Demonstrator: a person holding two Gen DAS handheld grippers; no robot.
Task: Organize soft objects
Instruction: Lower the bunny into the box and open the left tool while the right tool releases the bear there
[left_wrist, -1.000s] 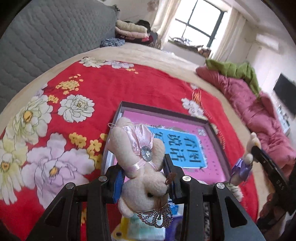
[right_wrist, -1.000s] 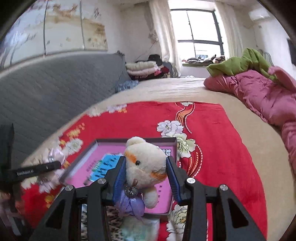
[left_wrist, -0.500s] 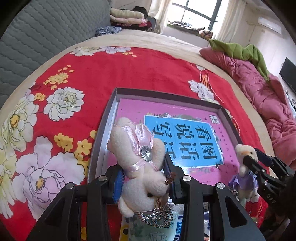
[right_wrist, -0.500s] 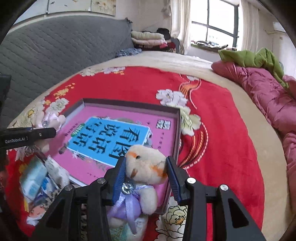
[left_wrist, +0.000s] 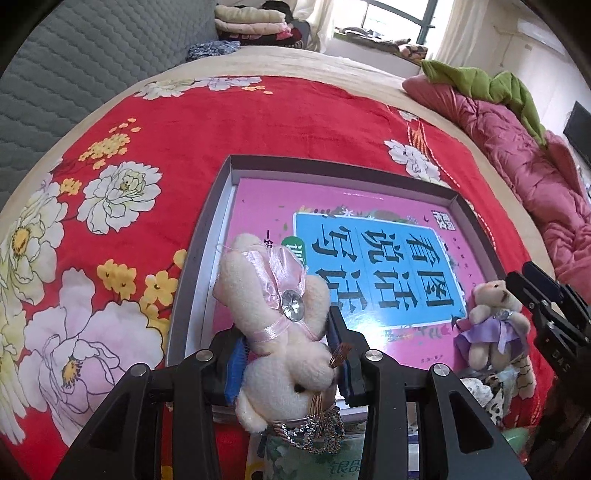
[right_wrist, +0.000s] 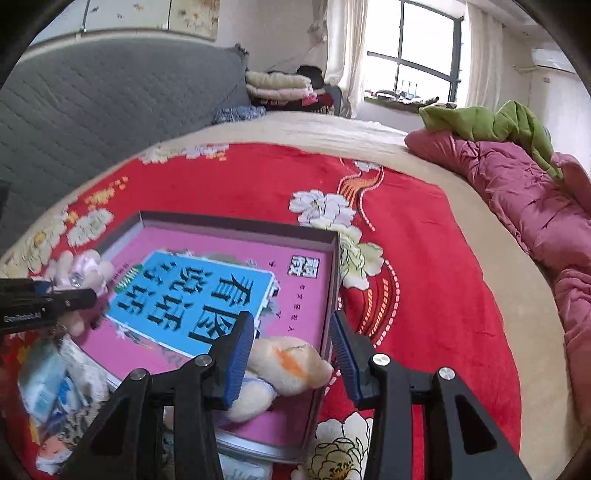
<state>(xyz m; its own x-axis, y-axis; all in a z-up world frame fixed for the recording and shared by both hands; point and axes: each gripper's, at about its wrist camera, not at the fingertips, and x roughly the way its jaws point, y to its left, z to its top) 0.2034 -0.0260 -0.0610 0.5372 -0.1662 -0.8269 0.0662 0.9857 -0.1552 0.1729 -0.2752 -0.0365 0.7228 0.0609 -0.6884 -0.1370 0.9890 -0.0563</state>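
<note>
Two handheld grippers work over a red floral blanket spread on a bed. On the blanket sits a shallow grey box holding a pink book with a blue title panel. The left gripper is closed partway on a cream plush rabbit with a pink ribbon and a gem; its blue pads press both sides of the toy, which hangs above the box's near left corner. The right gripper grips a small cream plush bear in a purple dress, jaws likewise half shut around it, at the box's near right corner. Packets lie just beside the box's near edge.
</note>
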